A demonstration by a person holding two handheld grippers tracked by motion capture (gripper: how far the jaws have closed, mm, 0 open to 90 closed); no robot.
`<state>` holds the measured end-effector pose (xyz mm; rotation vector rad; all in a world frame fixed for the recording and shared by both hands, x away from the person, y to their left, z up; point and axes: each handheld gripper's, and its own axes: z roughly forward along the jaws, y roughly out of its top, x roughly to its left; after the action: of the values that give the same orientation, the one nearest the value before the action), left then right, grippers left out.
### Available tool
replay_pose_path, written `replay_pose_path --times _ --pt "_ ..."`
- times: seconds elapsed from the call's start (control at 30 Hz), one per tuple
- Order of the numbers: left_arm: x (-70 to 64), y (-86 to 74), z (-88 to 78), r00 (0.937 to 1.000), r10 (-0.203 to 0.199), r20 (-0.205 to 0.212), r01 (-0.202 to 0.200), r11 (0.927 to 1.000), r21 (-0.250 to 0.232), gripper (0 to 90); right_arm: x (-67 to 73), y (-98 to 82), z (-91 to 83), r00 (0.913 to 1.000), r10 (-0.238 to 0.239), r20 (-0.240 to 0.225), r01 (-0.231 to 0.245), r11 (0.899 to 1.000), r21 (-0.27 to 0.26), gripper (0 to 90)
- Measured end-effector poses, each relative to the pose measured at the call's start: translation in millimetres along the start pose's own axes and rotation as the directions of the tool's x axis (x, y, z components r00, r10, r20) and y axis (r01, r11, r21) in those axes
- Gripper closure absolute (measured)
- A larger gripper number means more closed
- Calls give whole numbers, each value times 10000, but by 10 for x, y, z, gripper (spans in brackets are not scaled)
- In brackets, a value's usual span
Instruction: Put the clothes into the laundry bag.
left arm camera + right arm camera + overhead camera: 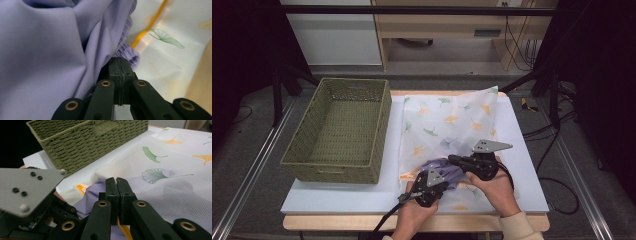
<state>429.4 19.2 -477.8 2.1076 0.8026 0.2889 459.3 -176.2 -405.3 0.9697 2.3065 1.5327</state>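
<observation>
The high view shows a white mesh bag (pixel 447 130) with a printed leaf pattern, lying flat on the table (pixel 337 197), to the right of an empty woven basket (pixel 339 130). A lilac garment (pixel 444 167) sits at the near opening of the bag, partly inside it and partly bunched outside.

The left gripper (pixel 432 187) has its jaws closed on the garment; in the left gripper view the fingertips (pixel 121 66) pinch the gathered elastic edge of the lilac garment (pixel 50 50). The right gripper (pixel 457 160) also has its jaws pressed together. In the right gripper view they seem to hold the orange-trimmed edge of the mesh bag (pixel 175 192) at its opening, but the exact contact is hidden behind the jaws.

I think the work in hand is pushing the garment into the bag. The risk is that the thin hem slips out of the left pinch, because only a small fold is caught. Also, if the right gripper loses the bag edge, the opening can collapse and the cloth will bunch at the mouth instead of going in. The bag may slide away on the smooth table.

Both hands come in from the near edge and are close together. The left hand (pixel 414 215) points its gripper far and slightly right; the right hand (pixel 492 187) points its gripper to the left, toward the opening.
</observation>
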Motion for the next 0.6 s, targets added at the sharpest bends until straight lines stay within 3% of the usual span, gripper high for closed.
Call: replay_pose_path --times 0.27,0.6 --pt "90 81 75 9999 -126 -64 123 9993 -342 899 6 1 6 9999 23 119 -24 10000 94 888" --pt "179 147 153 9993 -290 -236 282 9990 -358 900 -23 -9 -1 9998 68 174 -70 9999 119 888"
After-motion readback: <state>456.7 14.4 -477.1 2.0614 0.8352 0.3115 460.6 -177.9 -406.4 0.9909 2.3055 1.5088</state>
